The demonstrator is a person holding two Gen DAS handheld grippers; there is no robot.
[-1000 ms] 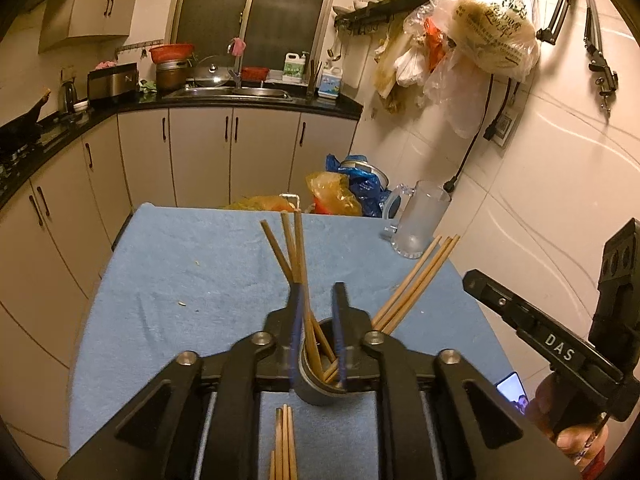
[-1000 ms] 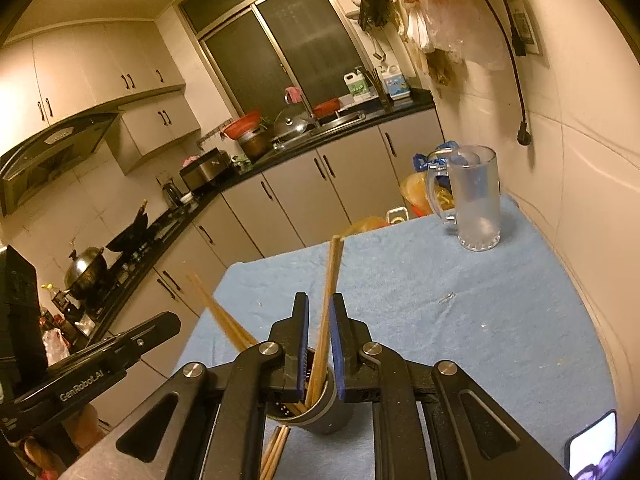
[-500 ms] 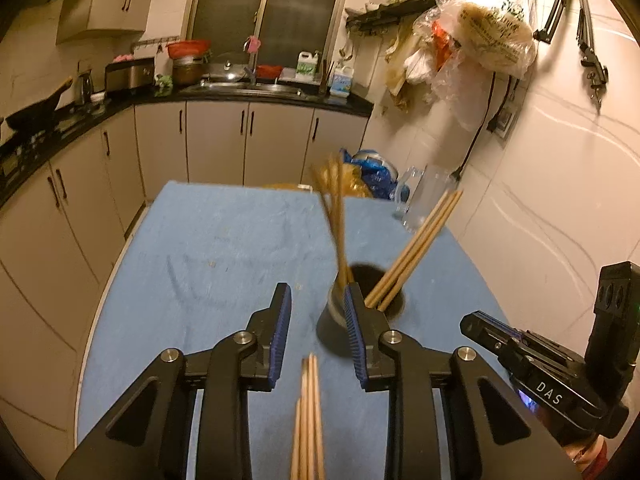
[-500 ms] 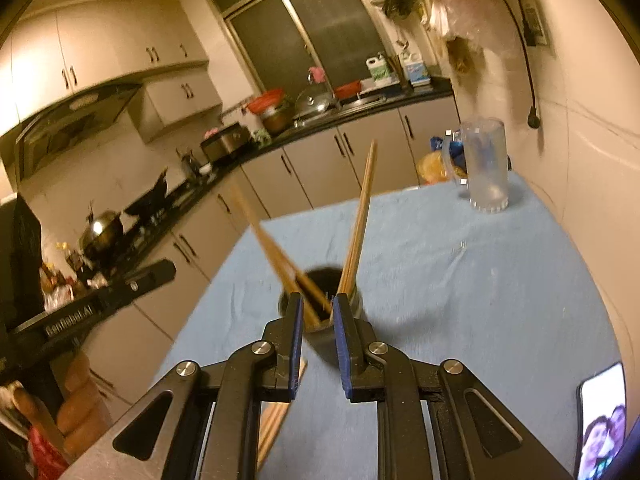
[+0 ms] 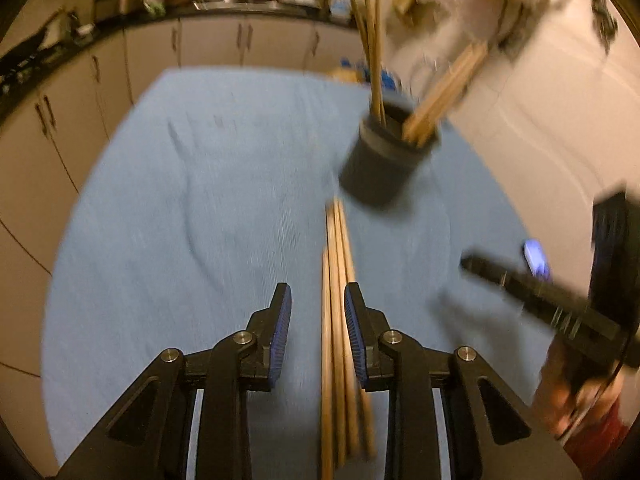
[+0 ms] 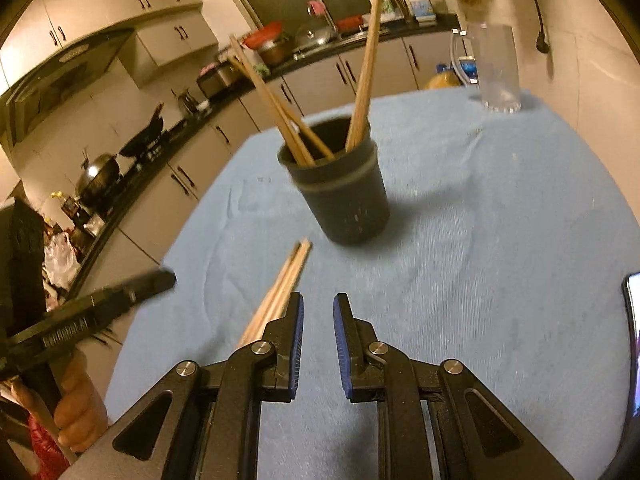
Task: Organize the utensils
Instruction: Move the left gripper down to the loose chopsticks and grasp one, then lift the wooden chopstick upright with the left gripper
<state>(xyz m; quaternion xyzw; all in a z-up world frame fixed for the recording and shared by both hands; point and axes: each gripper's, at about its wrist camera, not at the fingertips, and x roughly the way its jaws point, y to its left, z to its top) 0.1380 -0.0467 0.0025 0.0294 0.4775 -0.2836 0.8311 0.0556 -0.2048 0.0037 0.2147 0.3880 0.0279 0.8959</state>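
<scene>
A dark cup (image 5: 384, 164) stands on the blue cloth (image 5: 180, 200) with several wooden chopsticks (image 5: 372, 40) leaning in it. More loose chopsticks (image 5: 336, 272) lie flat on the cloth in front of the cup. My left gripper (image 5: 318, 312) is low over them, open, and the bundle runs between its fingers close to the right pad, unpressed. In the right wrist view the cup (image 6: 344, 200) is ahead and the loose chopsticks (image 6: 280, 288) lie just left of my right gripper (image 6: 318, 320), which is open with nothing between its pads.
A clear glass mug (image 6: 496, 68) stands at the far right of the cloth near the wall. A lit phone (image 6: 632, 320) lies at the right edge. Each view shows the other gripper and the hand holding it at its side. Kitchen cabinets and a counter lie beyond.
Both grippers let go of the chopsticks they held in the cup, opened, and drew back and down toward the cloth. The left one now straddles the loose bundle.
</scene>
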